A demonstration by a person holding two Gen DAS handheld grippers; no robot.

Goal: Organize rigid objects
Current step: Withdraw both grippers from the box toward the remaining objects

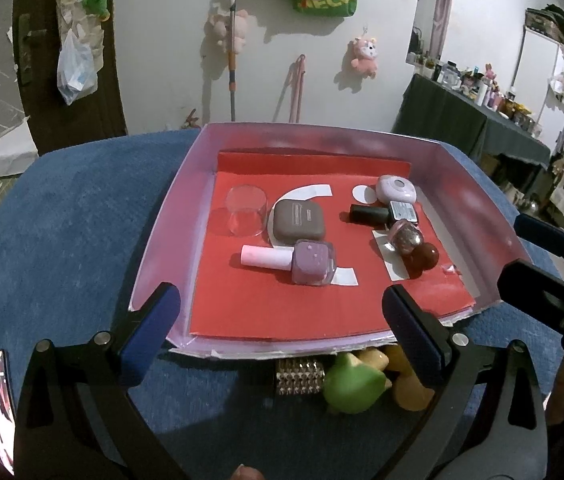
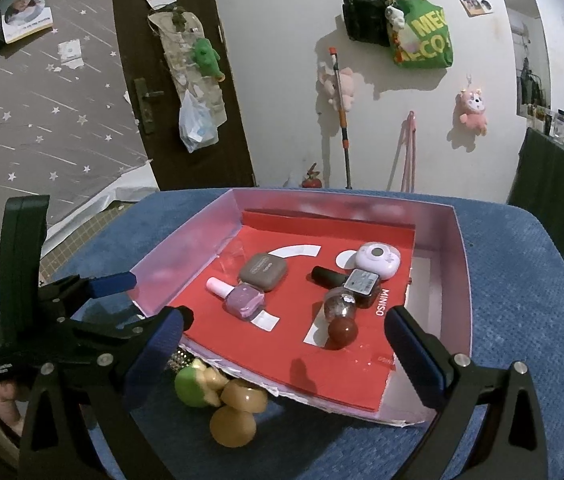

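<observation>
Both the left hand-held gripper (image 1: 282,312) and right hand-held gripper (image 2: 287,334) hang spread and empty before the pink box (image 1: 170,216). Toy mushrooms (image 2: 238,404) lie just outside its front edge; a careless reach could topple the lilac polish bottle (image 1: 313,262) inside.

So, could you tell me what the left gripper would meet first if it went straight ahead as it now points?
Probably the tray's near edge, and beyond it the purple nail polish bottle. The left gripper has its jaws open and empty; depth is hard to judge.
</observation>
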